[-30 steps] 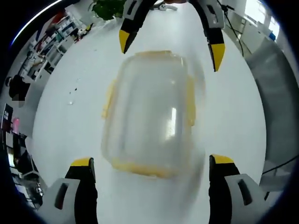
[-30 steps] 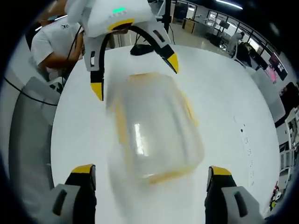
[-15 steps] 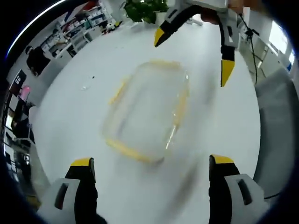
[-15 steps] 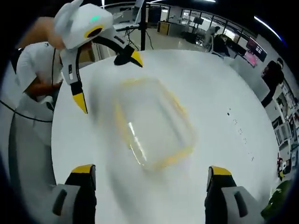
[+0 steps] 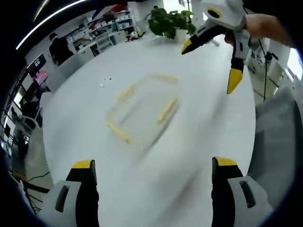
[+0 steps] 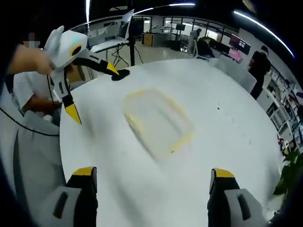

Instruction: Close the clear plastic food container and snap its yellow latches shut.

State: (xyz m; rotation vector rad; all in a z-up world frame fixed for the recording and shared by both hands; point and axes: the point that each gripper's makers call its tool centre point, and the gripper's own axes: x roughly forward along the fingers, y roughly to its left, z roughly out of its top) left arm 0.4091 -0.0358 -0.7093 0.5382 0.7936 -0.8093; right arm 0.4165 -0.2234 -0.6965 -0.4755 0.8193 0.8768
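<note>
Hovering above the white table [image 5: 71,137], both grippers are spread wide and grasp nothing. In the left gripper view, the left gripper [image 5: 154,165] shows its two yellow-tipped jaws rising far apart at the near edge, with bare table between them. The right gripper [image 5: 210,64] comes in at the far right of that view, held by a person's hand [image 5: 262,28], its jaws parted and pointing down toward the table without touching it.

In the right gripper view, the right gripper [image 6: 151,172] likewise has its jaws well apart over bare table. The left gripper [image 6: 92,94] appears at the far left, jaws released and splayed, held by a hand [image 6: 28,59]; a person in a white shirt [image 6: 26,92] sits behind it at the table's edge.

The clear plastic food container [image 5: 142,111] lies on the table, about in the middle, well apart from all four jaws. It is blurred, so only its yellow latches [image 5: 166,109] and yellow rim read clearly. In the right gripper view the container [image 6: 158,120] sits beyond the jaws, right of the left gripper. Whether its lid is seated or its latches are snapped cannot be told, nor whether anything lies inside.

A potted plant [image 5: 170,21] stands at the far edge of the table.
</note>
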